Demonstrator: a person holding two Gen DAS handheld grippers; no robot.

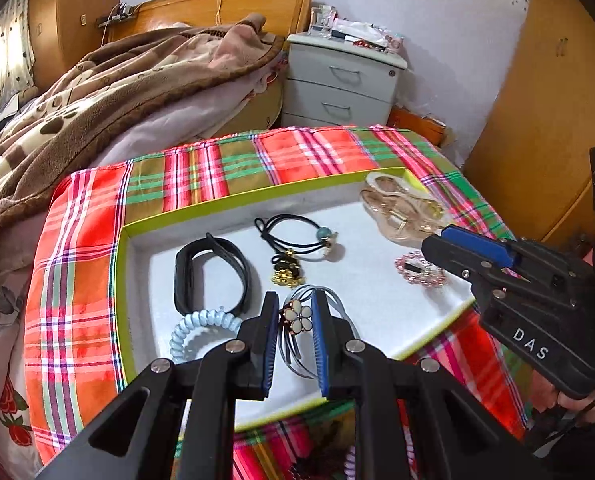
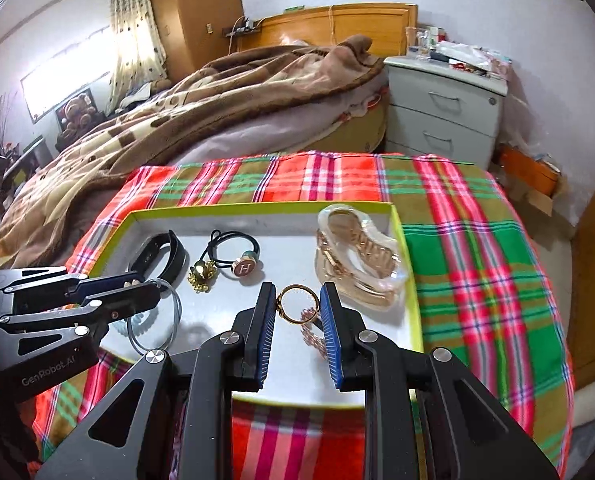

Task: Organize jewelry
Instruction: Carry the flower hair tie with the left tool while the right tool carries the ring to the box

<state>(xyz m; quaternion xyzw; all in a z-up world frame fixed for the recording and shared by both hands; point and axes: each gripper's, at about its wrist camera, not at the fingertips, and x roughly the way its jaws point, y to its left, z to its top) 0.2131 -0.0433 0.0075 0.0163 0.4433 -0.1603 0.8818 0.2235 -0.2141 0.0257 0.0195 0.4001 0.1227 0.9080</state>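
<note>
a: how are the grippers posed?

b: both are pointed down at a slant over the tray (image 1: 123,276). the left gripper (image 1: 295,312) is held w/ its jaws narrow, and a white flower hair tie (image 1: 297,318) is seen between the blue pads. its grey loops are hung below the pads. contact looks likely on both sides, so it is taken as gripped.

a: and the right one?

b: the right gripper (image 2: 297,312) is kept a bit wider. a gold ring hair clip (image 2: 297,304) w/ pink stones is caught between its pads, the ring touching both. in the left wrist view the same gripper (image 1: 437,246) is seen from the side, near the pink piece.

a: where are the other items?

b: inside the tray are laid a black wristband (image 1: 209,276), a black hair tie (image 1: 297,236) w/ a bead and a gold charm, a pale blue spiral hair tie (image 1: 201,332) at the near left, and a clear gold-tone claw clip (image 2: 357,264) at the far right corner.

a: surface & room?

b: the tray, white inside w/ a lime rim, is placed on a red-green plaid cloth (image 2: 477,260). behind it a bed w/ a brown blanket (image 2: 225,108) is seen, and a grey nightstand (image 2: 445,112) by the wall.
</note>
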